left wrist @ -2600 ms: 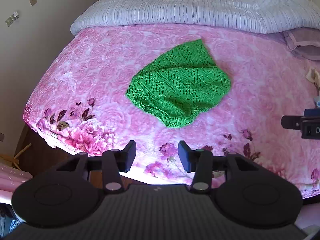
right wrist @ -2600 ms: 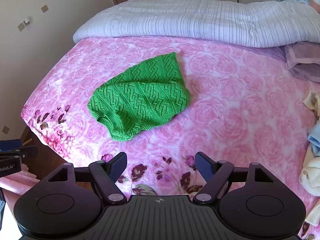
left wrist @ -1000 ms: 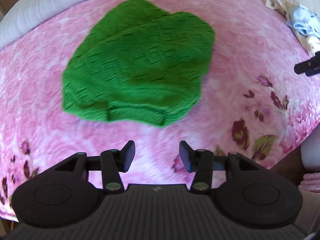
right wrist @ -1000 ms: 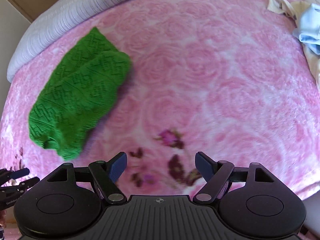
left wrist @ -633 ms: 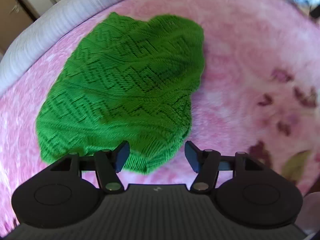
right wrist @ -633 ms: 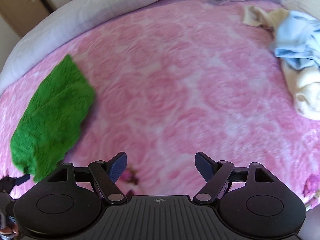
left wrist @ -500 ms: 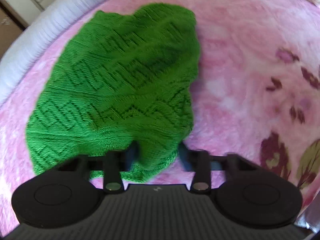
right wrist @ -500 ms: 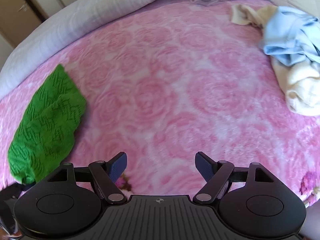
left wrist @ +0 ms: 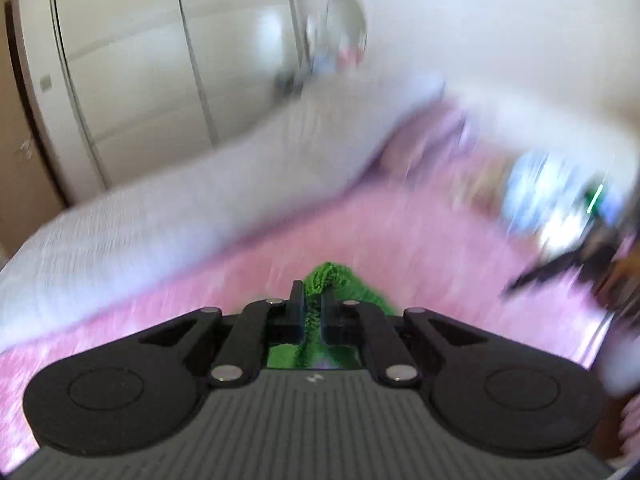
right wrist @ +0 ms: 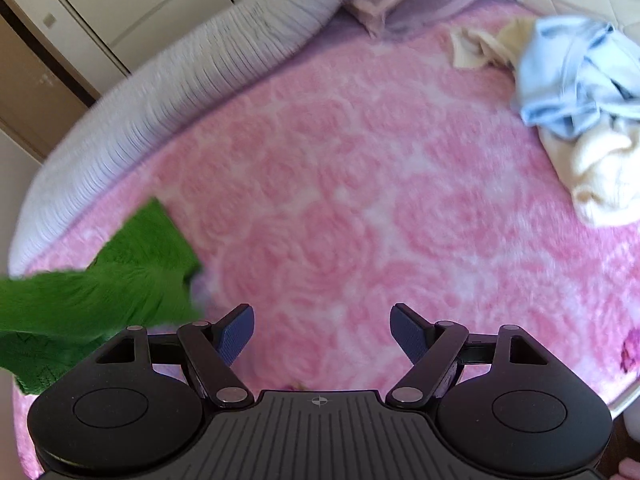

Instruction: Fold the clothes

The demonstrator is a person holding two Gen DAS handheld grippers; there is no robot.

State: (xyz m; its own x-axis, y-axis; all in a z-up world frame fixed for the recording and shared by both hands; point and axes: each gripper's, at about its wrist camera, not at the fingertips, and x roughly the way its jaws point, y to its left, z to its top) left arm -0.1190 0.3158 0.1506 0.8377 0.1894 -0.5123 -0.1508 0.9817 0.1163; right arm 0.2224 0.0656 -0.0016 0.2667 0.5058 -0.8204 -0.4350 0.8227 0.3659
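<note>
The green sweater (right wrist: pixel 100 292) is a bright grass green with an openwork zigzag knit, clearest at its lower edge. It lies on the bedspread (right wrist: pixel 360 220), which is pink with paler rose swirls all over and a dark magenta flower at its right edge. Along the far side of the bedspread runs a duvet (right wrist: pixel 168 92), white with fine grey ribbing. At the bedspread's far right lies a heap of clothes (right wrist: pixel 576 104), pale blue over cream. Behind the duvet the wardrobe doors (left wrist: pixel 160 60) look glossy white, though blur softens them.
</note>
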